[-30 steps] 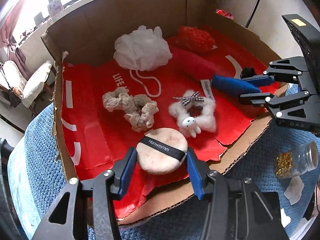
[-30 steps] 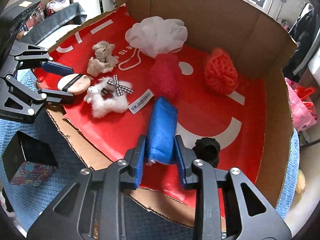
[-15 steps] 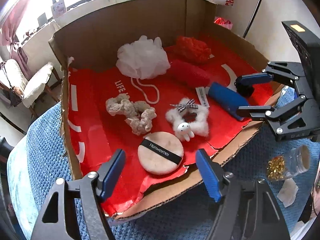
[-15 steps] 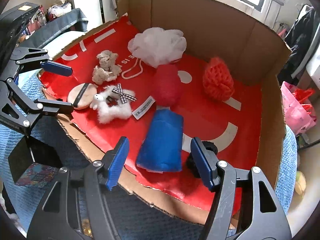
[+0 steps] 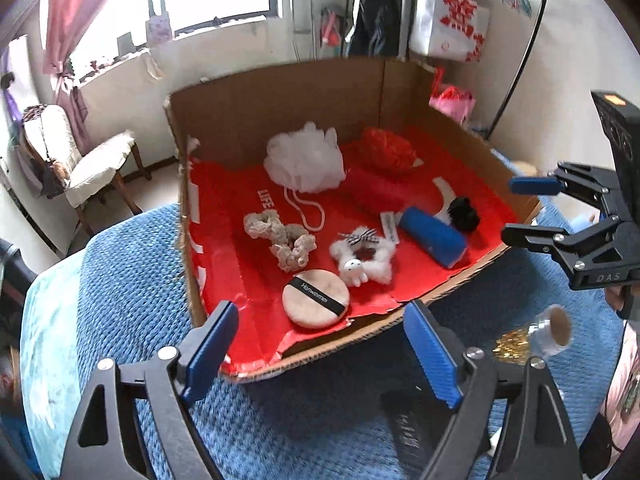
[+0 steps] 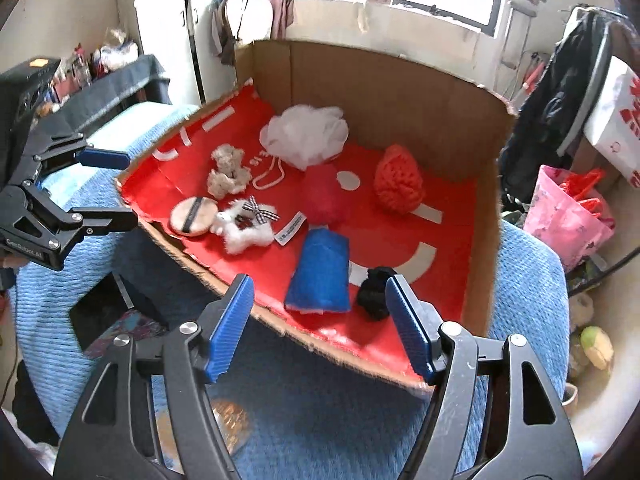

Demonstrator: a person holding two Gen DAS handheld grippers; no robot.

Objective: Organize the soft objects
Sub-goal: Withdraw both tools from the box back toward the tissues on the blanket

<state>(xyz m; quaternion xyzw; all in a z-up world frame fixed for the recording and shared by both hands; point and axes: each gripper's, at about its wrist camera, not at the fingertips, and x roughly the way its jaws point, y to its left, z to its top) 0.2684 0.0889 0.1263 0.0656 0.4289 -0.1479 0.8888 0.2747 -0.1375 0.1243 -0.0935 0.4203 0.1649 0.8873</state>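
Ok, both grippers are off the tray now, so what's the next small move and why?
Probably lower the left gripper back toward the beige scrunchie. Its fingers have just been opening and are empty, and the scrunchie lies loose, sprawled across the red tray.

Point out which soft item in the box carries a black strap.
The round beige powder puff near the box's front edge; a black band with lettering crosses it. The other soft items have no strap.

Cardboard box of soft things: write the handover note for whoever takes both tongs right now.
Left tongs: open, empty, jaws just opened, in front of the round beige powder puff.
Right tongs: open, empty, jaws just opened, in front of the blue fabric roll.
Both items lie released near the front edge of the red-lined cardboard box, with the other soft items.
Left: cannot tell from here.
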